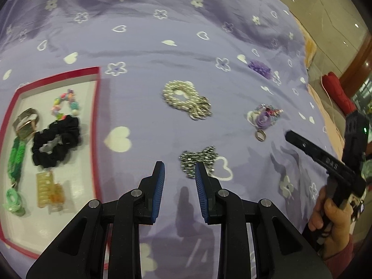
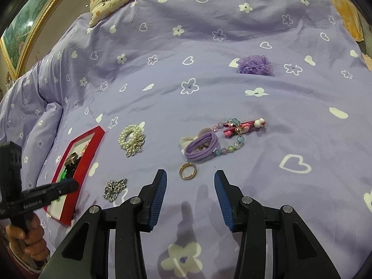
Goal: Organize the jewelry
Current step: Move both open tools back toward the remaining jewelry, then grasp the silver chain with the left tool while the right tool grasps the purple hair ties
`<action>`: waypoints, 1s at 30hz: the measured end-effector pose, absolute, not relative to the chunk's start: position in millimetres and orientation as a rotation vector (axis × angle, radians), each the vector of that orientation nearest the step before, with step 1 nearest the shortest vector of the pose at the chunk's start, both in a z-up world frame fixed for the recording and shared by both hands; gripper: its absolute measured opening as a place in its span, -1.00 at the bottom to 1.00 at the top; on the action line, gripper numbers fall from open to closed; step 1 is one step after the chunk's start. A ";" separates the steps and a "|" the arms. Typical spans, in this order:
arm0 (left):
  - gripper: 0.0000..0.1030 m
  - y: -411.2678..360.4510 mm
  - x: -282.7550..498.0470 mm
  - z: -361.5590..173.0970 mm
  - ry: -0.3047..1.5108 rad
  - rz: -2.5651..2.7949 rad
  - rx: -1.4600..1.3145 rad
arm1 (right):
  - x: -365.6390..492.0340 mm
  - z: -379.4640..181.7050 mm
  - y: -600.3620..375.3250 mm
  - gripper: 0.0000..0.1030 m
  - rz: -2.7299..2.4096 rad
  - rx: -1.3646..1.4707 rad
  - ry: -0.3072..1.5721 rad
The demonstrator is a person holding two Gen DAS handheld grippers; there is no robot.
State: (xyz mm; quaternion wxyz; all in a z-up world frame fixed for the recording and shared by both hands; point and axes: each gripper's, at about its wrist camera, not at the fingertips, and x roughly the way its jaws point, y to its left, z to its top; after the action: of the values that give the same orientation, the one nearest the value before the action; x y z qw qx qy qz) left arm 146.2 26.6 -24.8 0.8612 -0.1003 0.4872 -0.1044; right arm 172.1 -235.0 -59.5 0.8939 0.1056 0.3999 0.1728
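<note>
- Two grippers: left gripper (image 1: 180,166) and right gripper (image 2: 190,174), jaws apart, empty.
- One red-rimmed rectangular tray (image 1: 96,125); right of it, knobbly pearl bracelet (image 1: 179,96), crumpled silver chain (image 1: 197,159), smooth gold ring (image 2: 187,171).

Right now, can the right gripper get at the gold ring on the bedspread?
Probably yes. The right gripper is open and empty, and the ring lies flat just ahead of its fingertips, apart from the purple hair tie, with only bare bedspread between.
</note>
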 end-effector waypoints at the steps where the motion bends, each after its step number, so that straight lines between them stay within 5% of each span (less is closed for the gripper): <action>1: -0.52 23.3 147.7 -26.8 1.026 -0.227 -0.207 | 174.2 -59.9 -234.7 -0.13 0.358 0.218 0.828; 4: -0.46 14.4 154.2 -33.9 1.044 -0.248 -0.204 | 183.0 -63.4 -234.4 -0.15 0.354 0.221 0.834; 14: 0.25 -7.2 175.6 -57.2 1.082 -0.275 -0.152 | 217.2 -72.9 -231.5 -0.15 0.325 0.228 0.846; 17: 0.25 -13.0 178.5 -64.5 1.090 -0.277 -0.133 | 228.7 -80.8 -226.6 -0.17 0.311 0.208 0.868; 19: 0.10 -17.0 177.8 -65.6 1.074 -0.277 -0.106 | 233.1 -86.2 -225.6 -0.36 0.300 0.209 0.872; 21: -0.66 -20.1 178.5 -67.7 1.072 -0.283 -0.079 | 232.3 -87.1 -226.3 -0.84 0.297 0.213 0.866; 30: -0.82 -17.4 165.6 -55.0 1.040 -0.310 -0.091 | 208.1 -61.7 -219.6 -0.88 0.362 0.226 0.797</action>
State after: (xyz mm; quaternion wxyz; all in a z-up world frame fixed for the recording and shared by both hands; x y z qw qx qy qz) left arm 165.6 -17.4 -55.0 0.8554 -0.0432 0.4947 -0.1473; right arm 208.1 -219.6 -61.7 0.8996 0.1093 0.3849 0.1748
